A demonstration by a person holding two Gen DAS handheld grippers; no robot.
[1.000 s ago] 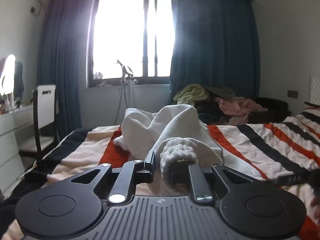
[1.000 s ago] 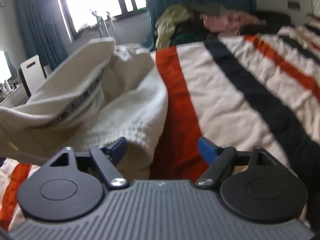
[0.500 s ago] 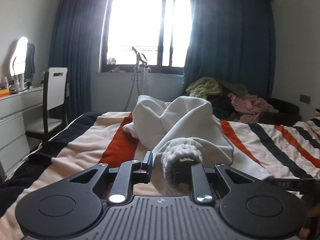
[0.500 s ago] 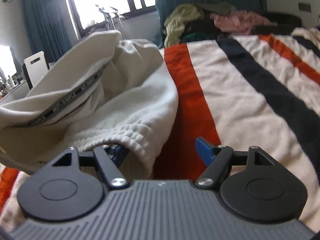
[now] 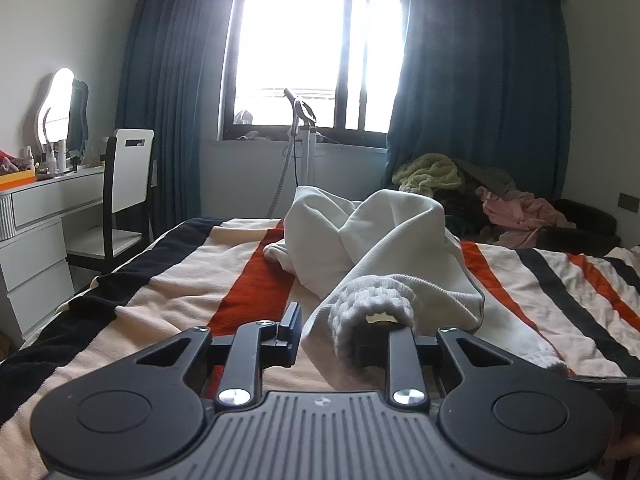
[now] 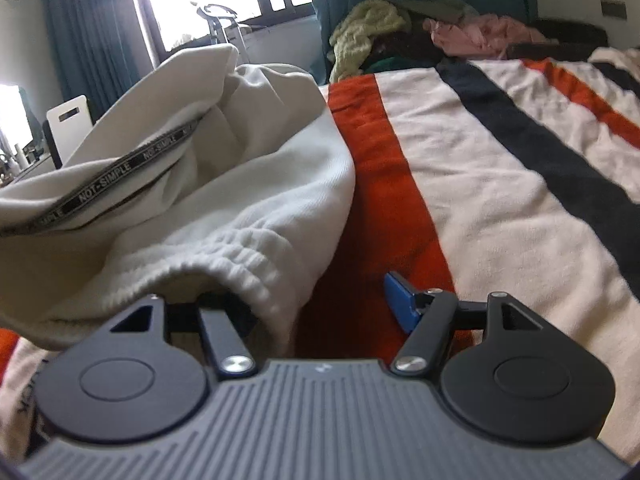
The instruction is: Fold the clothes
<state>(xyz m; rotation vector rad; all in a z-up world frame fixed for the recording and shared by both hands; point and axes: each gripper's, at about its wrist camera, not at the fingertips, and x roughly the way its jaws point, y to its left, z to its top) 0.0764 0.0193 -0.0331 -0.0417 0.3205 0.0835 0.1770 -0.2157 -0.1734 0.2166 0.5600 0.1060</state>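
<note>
While the cuff [image 5: 372, 308] only drapes one finger of the half-open left gripper [image 5: 340, 330], it could slide off.
Right gripper [image 6: 320, 300] wide, closing around the waistband [image 6: 224, 264] — unpinched; the garment [image 6: 192, 184] heaped on the bed [image 6: 500, 168] may bunch.

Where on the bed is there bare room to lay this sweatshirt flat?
Right of the sweatshirt, the striped blanket lies bare as far as the clothes pile at the far edge. Left of the sweatshirt, a bare strip reaches the bed's edge.

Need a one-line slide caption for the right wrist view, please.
Right gripper, jaws just closing, straddles the ribbed hem of a cream sweatshirt on the striped bedspread.
</note>
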